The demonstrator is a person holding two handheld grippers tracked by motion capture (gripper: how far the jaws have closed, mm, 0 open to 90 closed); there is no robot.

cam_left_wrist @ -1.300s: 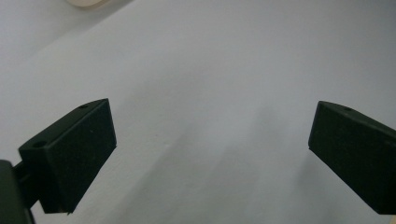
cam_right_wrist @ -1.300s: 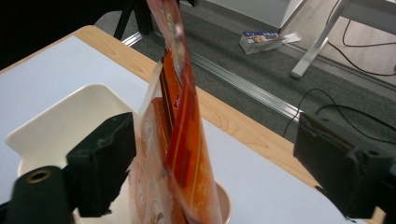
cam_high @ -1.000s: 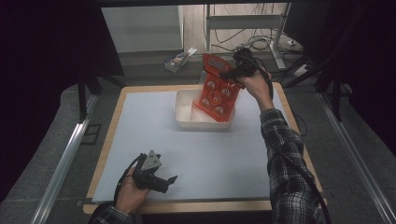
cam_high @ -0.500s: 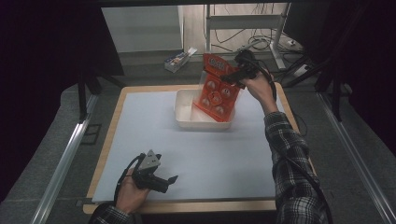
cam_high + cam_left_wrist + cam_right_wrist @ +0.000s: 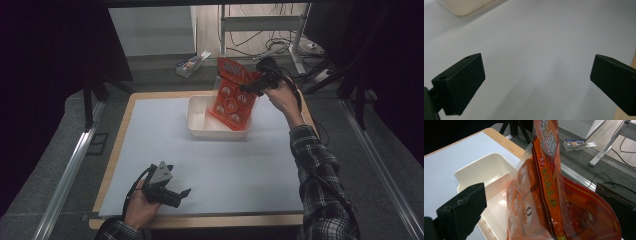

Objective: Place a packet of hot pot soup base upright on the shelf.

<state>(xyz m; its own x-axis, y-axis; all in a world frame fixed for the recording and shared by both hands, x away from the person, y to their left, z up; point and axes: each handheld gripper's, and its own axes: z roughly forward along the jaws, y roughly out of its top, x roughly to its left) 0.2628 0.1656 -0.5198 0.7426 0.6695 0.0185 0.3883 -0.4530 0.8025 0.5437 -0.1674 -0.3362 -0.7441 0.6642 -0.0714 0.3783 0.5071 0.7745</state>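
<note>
An orange snack packet (image 5: 232, 95) stands tilted with its lower end inside a white tray (image 5: 199, 114) at the back middle of the table. My right gripper (image 5: 252, 85) is at the packet's upper right edge. In the right gripper view the packet (image 5: 541, 195) sits between the jaws, which stand wide apart, and it lies against the right one with a gap to the left one. The tray (image 5: 481, 167) lies below. My left gripper (image 5: 181, 196) rests open on the white mat near the front edge, with bare mat between its jaws (image 5: 537, 82).
The white mat (image 5: 165, 140) covers a wooden table. A small carton (image 5: 191, 62) lies on the floor behind the table, with a metal stand (image 5: 295, 35) and cables to its right. A corner of the tray (image 5: 461, 6) shows at the upper left of the left gripper view.
The right hand has sunk slightly beside the packet; the packet has stayed over the tray. The left gripper has not moved.
</note>
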